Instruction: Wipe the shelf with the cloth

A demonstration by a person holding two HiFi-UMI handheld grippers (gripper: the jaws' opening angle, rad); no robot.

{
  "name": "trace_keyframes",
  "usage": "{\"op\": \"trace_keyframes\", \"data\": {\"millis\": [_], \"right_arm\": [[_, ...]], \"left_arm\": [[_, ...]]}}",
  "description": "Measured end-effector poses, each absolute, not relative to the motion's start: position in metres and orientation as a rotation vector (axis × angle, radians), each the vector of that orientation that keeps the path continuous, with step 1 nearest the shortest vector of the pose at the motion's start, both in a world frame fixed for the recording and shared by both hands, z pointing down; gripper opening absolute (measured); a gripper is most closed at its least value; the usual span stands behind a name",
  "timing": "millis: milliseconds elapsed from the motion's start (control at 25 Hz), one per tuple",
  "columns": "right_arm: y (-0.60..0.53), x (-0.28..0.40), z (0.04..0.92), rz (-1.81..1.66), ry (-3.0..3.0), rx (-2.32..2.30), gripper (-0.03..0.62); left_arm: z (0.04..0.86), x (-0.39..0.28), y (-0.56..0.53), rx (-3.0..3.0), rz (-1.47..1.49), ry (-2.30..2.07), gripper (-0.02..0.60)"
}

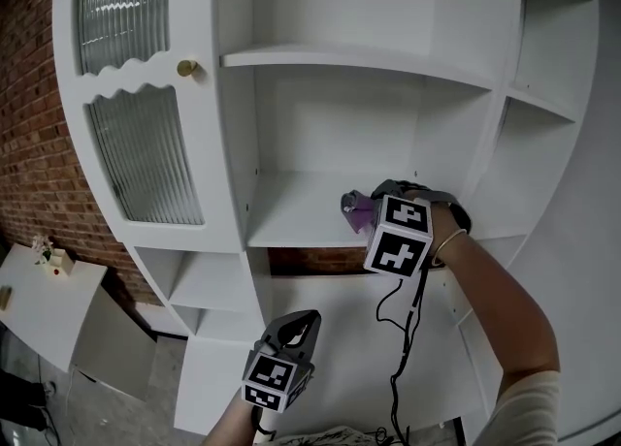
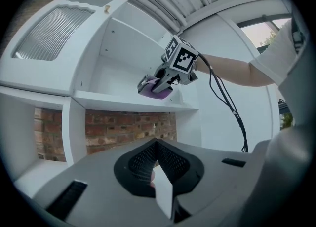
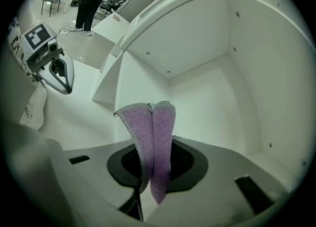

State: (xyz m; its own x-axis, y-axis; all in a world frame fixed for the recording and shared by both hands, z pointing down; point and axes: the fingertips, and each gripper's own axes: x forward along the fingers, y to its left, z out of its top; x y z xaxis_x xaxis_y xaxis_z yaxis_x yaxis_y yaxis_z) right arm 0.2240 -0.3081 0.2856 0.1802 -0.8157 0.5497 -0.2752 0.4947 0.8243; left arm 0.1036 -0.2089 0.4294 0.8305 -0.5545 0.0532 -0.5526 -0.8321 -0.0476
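Observation:
A folded purple cloth (image 3: 153,142) is clamped in my right gripper (image 3: 152,164), which is shut on it; the cloth sticks out past the jaws. In the head view that gripper (image 1: 367,213) holds the cloth (image 1: 357,207) on the right part of the white middle shelf (image 1: 291,226). The left gripper view shows the cloth (image 2: 154,91) resting on the shelf board (image 2: 113,102). My left gripper (image 1: 294,330) hangs low in front of the cabinet, well below the shelf. Its jaws (image 2: 158,169) are shut and hold nothing.
The cabinet's left door has ribbed glass (image 1: 146,153) and a brass knob (image 1: 186,68). Another shelf (image 1: 349,61) lies above, and side cubbies (image 1: 553,95) are to the right. A black cable (image 1: 403,337) hangs from my right gripper. A brick wall (image 1: 29,143) is at left.

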Motion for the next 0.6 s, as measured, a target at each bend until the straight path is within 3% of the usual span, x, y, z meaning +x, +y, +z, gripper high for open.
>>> {"op": "trace_keyframes", "data": {"millis": [600], "right_arm": [[-0.431,0.318,0.289,-0.651,-1.103,1.067,0.084]], "left_arm": [[0.455,0.087,-0.253,-2.967,-0.160,1.127,0.005]]}}
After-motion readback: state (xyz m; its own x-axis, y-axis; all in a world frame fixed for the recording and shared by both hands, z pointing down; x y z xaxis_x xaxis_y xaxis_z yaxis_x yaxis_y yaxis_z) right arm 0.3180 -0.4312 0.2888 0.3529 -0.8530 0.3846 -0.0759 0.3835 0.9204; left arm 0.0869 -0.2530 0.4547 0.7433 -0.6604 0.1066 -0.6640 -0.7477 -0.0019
